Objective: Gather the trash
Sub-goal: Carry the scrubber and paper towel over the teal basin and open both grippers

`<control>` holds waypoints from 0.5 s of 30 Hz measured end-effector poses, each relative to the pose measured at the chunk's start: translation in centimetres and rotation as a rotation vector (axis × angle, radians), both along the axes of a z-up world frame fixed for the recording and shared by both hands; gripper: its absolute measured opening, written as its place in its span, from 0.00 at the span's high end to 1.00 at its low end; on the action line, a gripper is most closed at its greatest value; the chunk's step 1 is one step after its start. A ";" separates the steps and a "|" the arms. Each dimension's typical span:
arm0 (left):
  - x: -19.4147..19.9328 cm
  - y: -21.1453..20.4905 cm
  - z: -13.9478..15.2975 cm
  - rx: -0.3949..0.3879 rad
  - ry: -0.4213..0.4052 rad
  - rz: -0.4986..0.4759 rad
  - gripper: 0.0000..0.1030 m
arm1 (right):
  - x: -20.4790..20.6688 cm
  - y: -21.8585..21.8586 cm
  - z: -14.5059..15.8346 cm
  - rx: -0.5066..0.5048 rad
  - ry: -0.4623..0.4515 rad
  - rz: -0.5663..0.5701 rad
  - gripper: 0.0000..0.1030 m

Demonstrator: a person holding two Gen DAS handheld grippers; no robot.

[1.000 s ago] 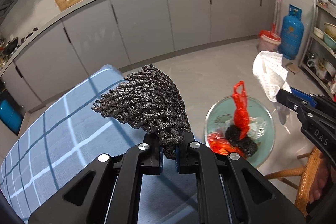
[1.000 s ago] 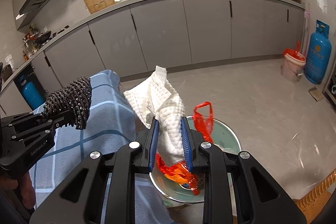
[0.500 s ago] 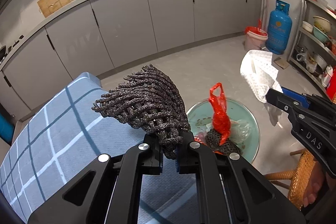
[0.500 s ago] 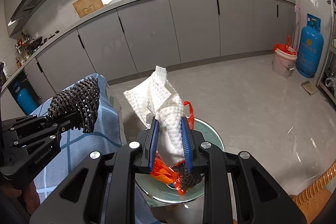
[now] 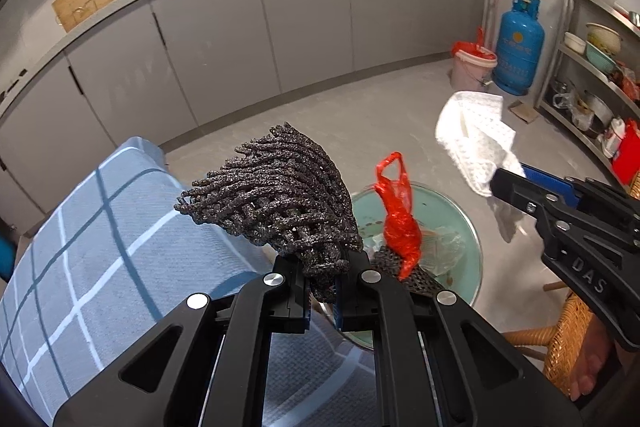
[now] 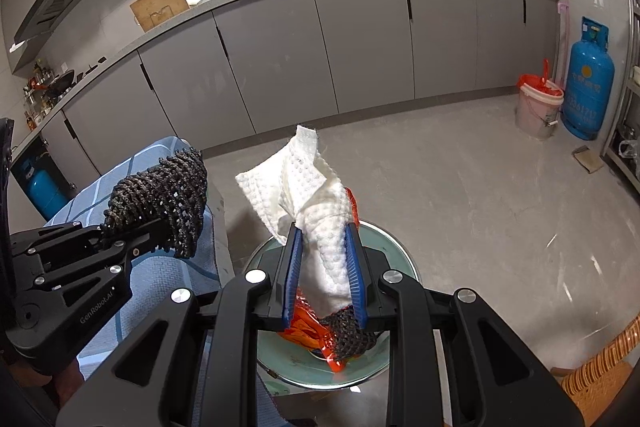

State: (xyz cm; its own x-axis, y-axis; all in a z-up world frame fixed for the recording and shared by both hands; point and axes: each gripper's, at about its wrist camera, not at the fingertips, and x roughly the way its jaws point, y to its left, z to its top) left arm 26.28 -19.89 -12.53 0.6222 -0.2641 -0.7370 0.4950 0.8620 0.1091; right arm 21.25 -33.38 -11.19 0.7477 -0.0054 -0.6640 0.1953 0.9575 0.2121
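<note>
My left gripper is shut on a black foam mesh net, held up above the edge of a blue checked cloth. It also shows in the right wrist view. My right gripper is shut on a white dimpled paper towel, which also shows in the left wrist view. Below both stands a round glass table holding a red plastic bag, another black mesh piece and clear wrapping.
Grey kitchen cabinets run along the back wall. A pink bucket with a red bag and a blue gas cylinder stand at the right. A metal shelf rack is at far right. A wicker chair is beside the glass table.
Both grippers have kept their hold and shifted slightly. The glass table and red bag sit closer under the grippers, and the view has panned a little across the kitchen.
</note>
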 end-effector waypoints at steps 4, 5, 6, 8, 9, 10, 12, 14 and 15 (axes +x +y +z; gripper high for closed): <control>-0.1 -0.8 -1.0 0.012 0.017 -0.028 0.72 | 0.4 -0.5 -0.9 0.022 0.000 -0.017 0.65; -0.1 -0.9 -1.1 0.019 0.015 -0.022 0.39 | 0.4 -0.8 -1.1 0.032 -0.003 -0.023 0.56; -0.1 -0.8 -1.2 0.025 0.009 -0.014 0.30 | 0.3 -1.2 -1.2 0.047 -0.008 -0.034 0.50; -0.3 -0.8 -1.4 0.037 -0.007 -0.012 0.29 | 0.1 -1.8 -1.2 0.068 -0.017 -0.053 0.41; -0.4 -0.9 -1.5 0.040 -0.005 -0.013 0.29 | 0.0 -2.0 -1.2 0.074 -0.018 -0.053 0.41; -0.4 -0.8 -1.5 0.041 -0.006 -0.011 0.29 | 0.0 -2.1 -1.2 0.077 -0.017 -0.054 0.41; -0.5 -0.6 -1.4 0.043 -0.005 -0.007 0.29 | -0.3 -2.4 -1.0 0.085 -0.022 -0.065 0.41; -0.7 -0.3 -1.2 0.044 -0.006 0.000 0.27 | -0.7 -2.5 -0.5 0.094 -0.034 -0.071 0.36; -0.9 -0.1 -1.0 0.044 -0.008 0.007 0.26 | -1.0 -2.5 -0.2 0.097 -0.044 -0.074 0.35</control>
